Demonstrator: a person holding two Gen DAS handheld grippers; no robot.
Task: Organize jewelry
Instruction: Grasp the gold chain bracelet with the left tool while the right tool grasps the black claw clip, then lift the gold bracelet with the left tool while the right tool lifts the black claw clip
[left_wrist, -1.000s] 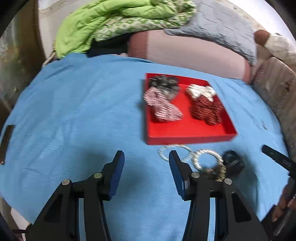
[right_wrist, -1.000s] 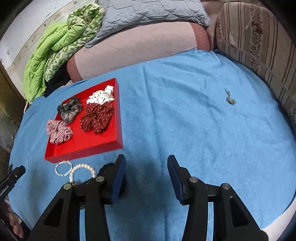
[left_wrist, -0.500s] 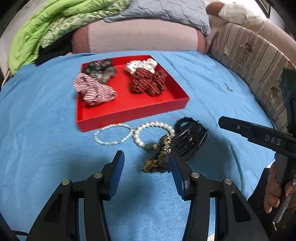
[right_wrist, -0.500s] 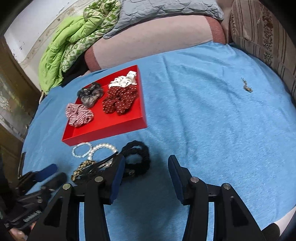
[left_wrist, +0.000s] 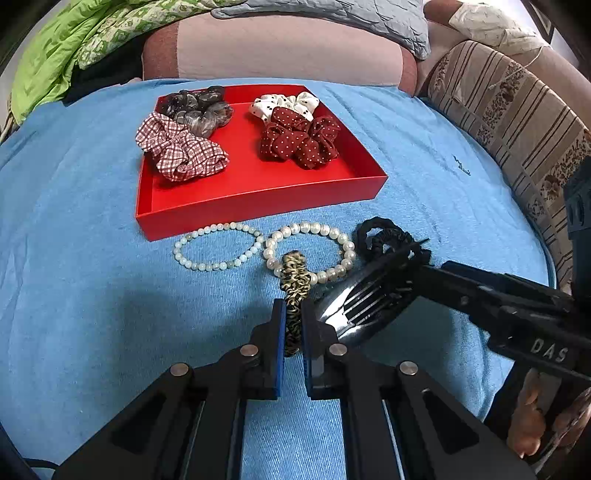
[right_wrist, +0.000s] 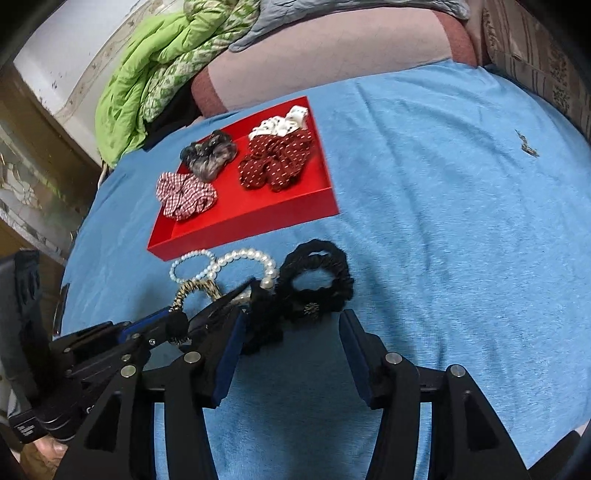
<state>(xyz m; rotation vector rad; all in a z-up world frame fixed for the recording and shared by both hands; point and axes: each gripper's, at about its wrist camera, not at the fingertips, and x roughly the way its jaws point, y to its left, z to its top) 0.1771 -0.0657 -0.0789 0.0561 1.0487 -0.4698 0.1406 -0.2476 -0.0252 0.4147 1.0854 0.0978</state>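
Observation:
My left gripper (left_wrist: 293, 317) is shut on a leopard-print scrunchie (left_wrist: 293, 284) lying on the blue cloth, partly over a pearl bracelet (left_wrist: 332, 236). A pale bead bracelet (left_wrist: 207, 243) lies to its left. A black scrunchie (right_wrist: 314, 280) lies to the right, with a black hair claw (left_wrist: 373, 295) in front of it. My right gripper (right_wrist: 291, 332) is open, just short of the black scrunchie. A red tray (left_wrist: 258, 199) behind holds several scrunchies: checked (left_wrist: 181, 151), grey (left_wrist: 199, 107), dark red dotted (left_wrist: 299, 140), white dotted (left_wrist: 284, 103).
The blue cloth (right_wrist: 443, 221) covers a bed. Pink bolster (left_wrist: 277, 48), grey pillow and green blanket (right_wrist: 155, 74) lie behind the tray. A striped cushion (left_wrist: 517, 110) borders the right side. A small dark speck (right_wrist: 528, 147) lies on the cloth.
My left gripper moved forward and shut on the leopard-print scrunchie. My right gripper came closer to the black scrunchie and stayed open.

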